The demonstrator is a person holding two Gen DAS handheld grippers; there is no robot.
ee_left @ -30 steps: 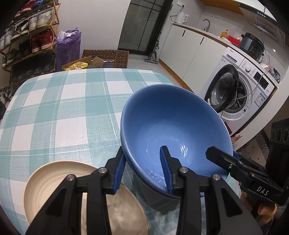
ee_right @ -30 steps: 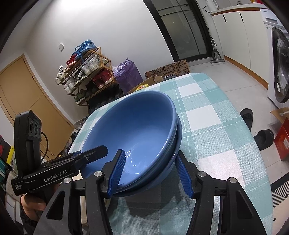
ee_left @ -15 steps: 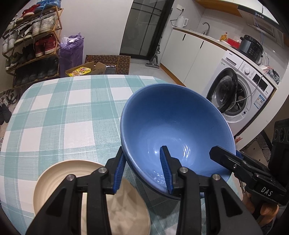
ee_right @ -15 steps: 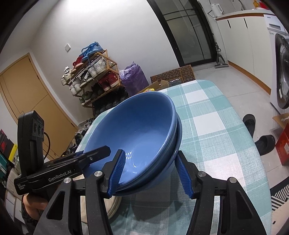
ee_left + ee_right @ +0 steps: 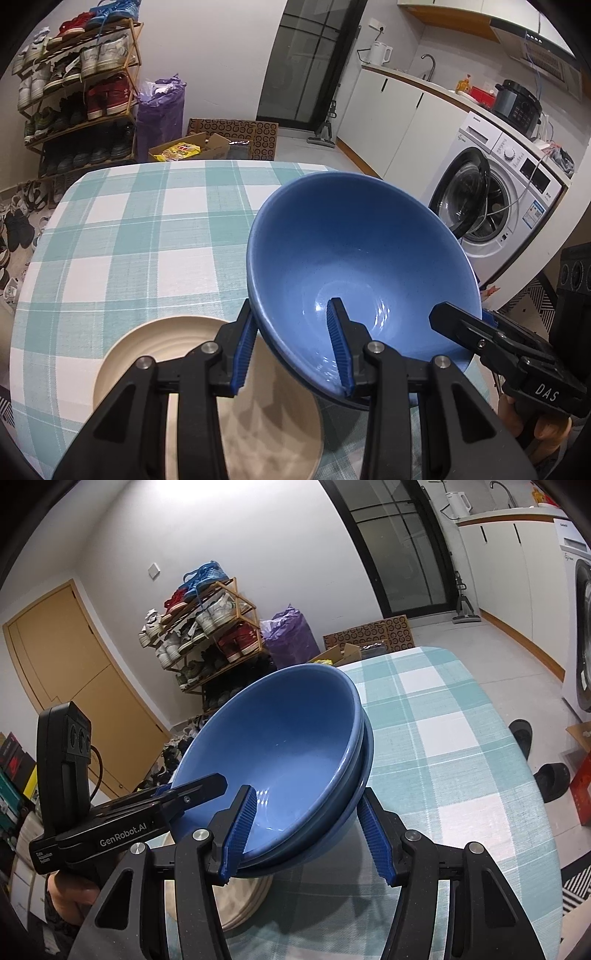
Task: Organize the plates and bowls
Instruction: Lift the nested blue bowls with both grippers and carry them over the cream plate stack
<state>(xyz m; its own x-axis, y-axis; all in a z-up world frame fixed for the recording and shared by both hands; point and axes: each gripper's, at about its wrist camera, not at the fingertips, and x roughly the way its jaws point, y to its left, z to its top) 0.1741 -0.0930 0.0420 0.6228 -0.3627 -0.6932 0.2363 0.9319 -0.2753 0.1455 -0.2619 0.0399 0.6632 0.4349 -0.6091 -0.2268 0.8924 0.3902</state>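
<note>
two glossy blue bowls (image 5: 295, 746) sit nested one inside the other, the inner rim standing just proud of the outer, with a faint speckle and bright glints low in the well. the pair is tilted and held clear above the green-and-white checked tabletop (image 5: 140, 236). the left gripper (image 5: 293, 345) has its jaws closed part-way on the near rim, one pad inside the bowl and one outside. the right gripper (image 5: 308, 834) pinches the opposite rim the same way, its jaws set wider across both walls. a cream ridged plate (image 5: 155, 354) lies flat on the tabletop, partly under the bowls.
</note>
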